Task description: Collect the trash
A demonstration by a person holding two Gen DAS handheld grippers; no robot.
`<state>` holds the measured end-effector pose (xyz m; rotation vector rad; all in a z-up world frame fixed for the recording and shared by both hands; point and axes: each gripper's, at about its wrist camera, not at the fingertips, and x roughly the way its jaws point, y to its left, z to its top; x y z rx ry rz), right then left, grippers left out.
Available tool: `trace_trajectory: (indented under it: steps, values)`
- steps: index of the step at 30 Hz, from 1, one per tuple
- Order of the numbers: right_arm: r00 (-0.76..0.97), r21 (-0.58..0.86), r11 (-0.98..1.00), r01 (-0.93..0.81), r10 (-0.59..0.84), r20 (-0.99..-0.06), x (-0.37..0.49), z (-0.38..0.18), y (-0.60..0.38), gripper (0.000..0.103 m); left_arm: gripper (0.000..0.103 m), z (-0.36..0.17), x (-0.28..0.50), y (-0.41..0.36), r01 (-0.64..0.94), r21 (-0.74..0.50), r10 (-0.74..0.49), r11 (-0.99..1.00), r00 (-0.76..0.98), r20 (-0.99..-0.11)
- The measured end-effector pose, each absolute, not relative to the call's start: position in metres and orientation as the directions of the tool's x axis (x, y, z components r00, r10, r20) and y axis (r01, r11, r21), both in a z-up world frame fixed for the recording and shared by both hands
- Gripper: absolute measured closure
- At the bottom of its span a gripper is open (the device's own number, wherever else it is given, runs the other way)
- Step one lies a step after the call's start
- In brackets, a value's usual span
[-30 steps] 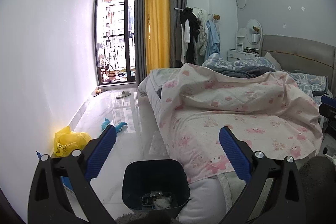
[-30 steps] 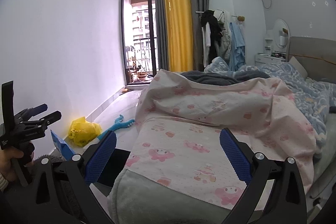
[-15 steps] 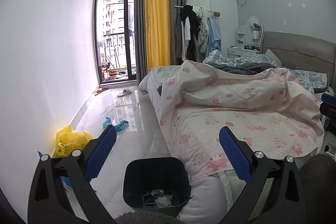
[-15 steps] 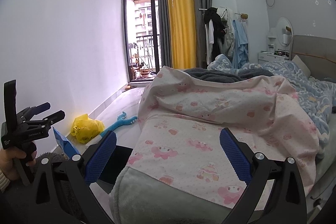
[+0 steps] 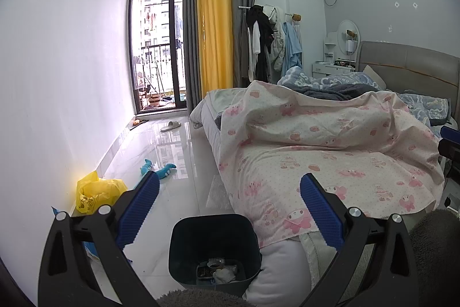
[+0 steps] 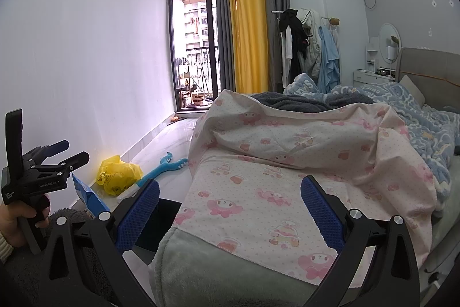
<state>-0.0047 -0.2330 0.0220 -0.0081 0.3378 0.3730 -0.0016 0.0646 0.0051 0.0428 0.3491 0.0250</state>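
Leftmost, in the right wrist view, a hand (image 6: 20, 216) holds the left gripper (image 6: 67, 153), whose black body carries white lettering that seems to read "GenRobot.AI"; a smaller label beside it is too fine to make out. Its jaws stand wide apart with nothing between them, as the left wrist view shows from behind the blue pads (image 5: 138, 206).

Against the white wall, a yellow bag (image 5: 96, 192) lies crumpled on the floor, printed with dark markings I cannot read. Just beside it a blue packet (image 6: 89, 196) stands on edge. Farther along the glossy tiles lies a blue toy (image 5: 158, 168), and well beyond it a slipper (image 5: 170, 125) near the balcony door.

Below the left gripper sits the dark bin (image 5: 214, 249), touching the foot of the bed (image 5: 330, 151); scraps of trash (image 5: 220, 272) lie at its bottom.

To the right, the right gripper (image 6: 230, 216) hangs over the pink cartoon-print sheet, jaws likewise spread and empty. A blue blanket (image 6: 402, 99) farther back bears large pale letters, only partly visible.
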Motion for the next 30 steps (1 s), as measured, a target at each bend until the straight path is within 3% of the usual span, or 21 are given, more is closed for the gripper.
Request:
trace_trajectory:
  steps: [30]
  values:
    - [0.874, 0.055, 0.931, -0.361, 0.359, -0.327, -0.0030, 0.0226, -0.2347, 0.003, 0.003, 0.0058, -0.0015, 0.0646, -0.017, 0.046, 0.032, 0.999, 0.939, -0.342]
